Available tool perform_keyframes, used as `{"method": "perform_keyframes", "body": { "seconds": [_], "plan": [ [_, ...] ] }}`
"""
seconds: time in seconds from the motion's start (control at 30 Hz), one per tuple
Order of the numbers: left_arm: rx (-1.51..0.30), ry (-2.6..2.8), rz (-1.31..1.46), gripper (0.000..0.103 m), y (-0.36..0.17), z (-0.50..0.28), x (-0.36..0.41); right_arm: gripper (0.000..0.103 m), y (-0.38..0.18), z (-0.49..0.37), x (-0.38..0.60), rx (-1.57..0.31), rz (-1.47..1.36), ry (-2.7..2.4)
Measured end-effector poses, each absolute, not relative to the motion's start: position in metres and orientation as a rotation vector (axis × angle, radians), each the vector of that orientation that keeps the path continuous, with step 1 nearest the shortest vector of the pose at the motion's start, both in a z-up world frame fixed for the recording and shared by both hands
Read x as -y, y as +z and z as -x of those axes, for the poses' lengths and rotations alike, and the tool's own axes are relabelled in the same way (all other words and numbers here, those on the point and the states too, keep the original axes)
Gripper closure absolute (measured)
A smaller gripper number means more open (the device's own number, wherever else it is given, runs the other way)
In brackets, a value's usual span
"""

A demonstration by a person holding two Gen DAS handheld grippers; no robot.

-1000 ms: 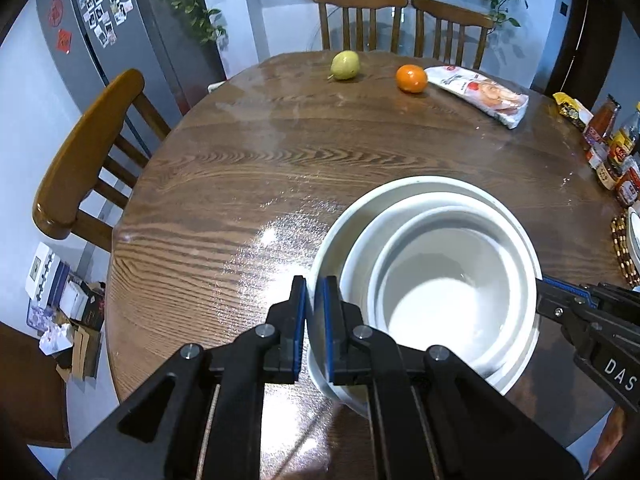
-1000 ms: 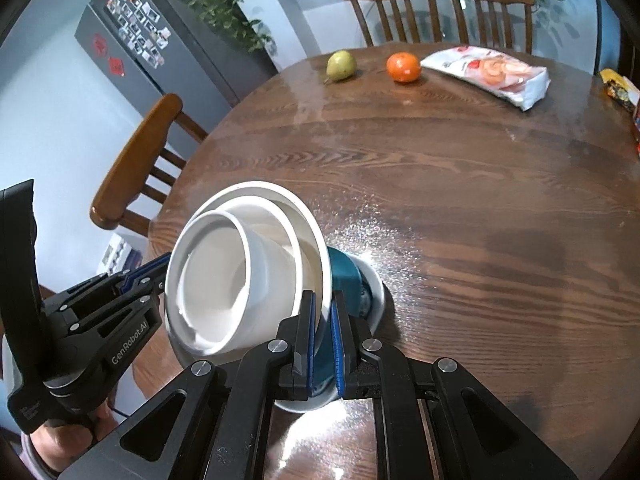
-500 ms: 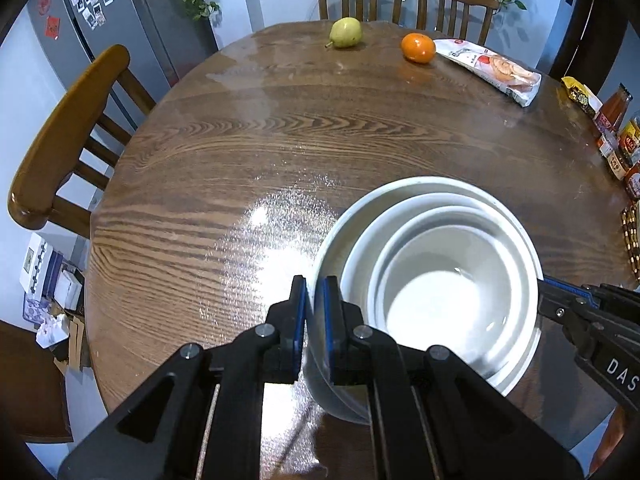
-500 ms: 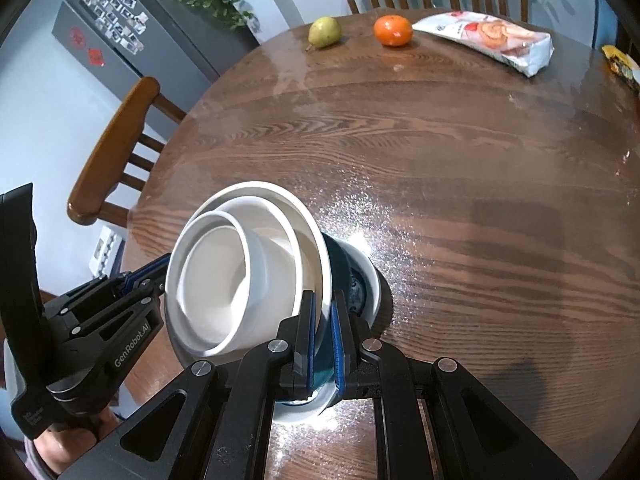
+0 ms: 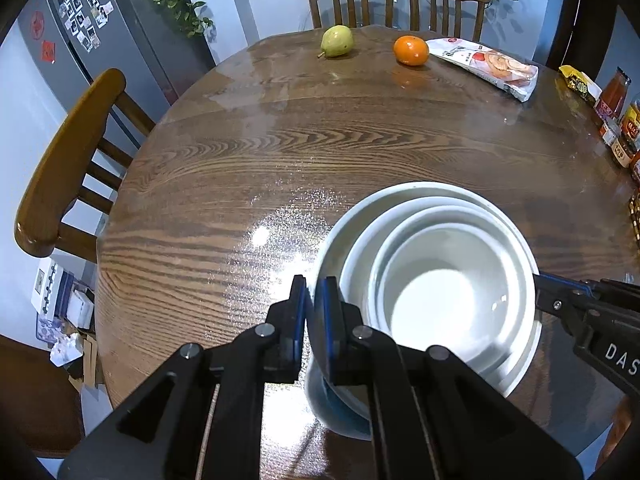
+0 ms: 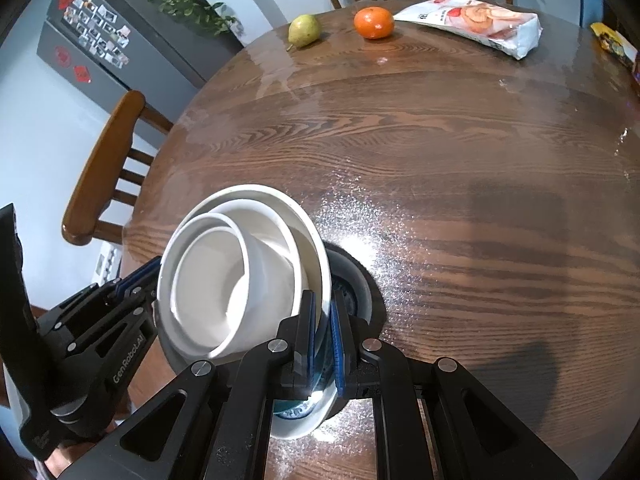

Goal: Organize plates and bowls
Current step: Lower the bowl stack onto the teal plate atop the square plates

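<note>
Grippers-wise, we're pinching the nested white bowls point(image 5: 440, 292) with left gripper point(image 5: 311, 320) and right gripper point(image 6: 322, 332); only right wrist view is showing a blue-patterned bowl point(image 6: 304, 416) underneath.

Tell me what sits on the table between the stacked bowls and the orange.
Nothing. In both wrist views, only bare wood of the table runs from the stacked bowls to the orange; the pear and the snack bag lie off to the sides.
</note>
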State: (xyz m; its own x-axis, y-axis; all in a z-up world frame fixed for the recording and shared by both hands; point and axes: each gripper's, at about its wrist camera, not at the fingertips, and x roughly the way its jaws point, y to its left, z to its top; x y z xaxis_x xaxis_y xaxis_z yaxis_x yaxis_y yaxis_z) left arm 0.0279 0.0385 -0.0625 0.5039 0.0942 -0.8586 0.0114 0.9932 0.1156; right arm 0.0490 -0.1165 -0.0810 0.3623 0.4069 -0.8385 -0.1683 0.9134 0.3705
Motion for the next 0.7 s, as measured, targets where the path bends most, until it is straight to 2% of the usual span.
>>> {"method": "perform_keyframes", "body": {
  "seconds": [0.7],
  "plan": [
    [-1.002,0.061,-0.119,0.099,-0.061,-0.033,-0.035,0.092,-0.075,-0.062,0.111,-1.084,-0.212,0.334]
  ]
}}
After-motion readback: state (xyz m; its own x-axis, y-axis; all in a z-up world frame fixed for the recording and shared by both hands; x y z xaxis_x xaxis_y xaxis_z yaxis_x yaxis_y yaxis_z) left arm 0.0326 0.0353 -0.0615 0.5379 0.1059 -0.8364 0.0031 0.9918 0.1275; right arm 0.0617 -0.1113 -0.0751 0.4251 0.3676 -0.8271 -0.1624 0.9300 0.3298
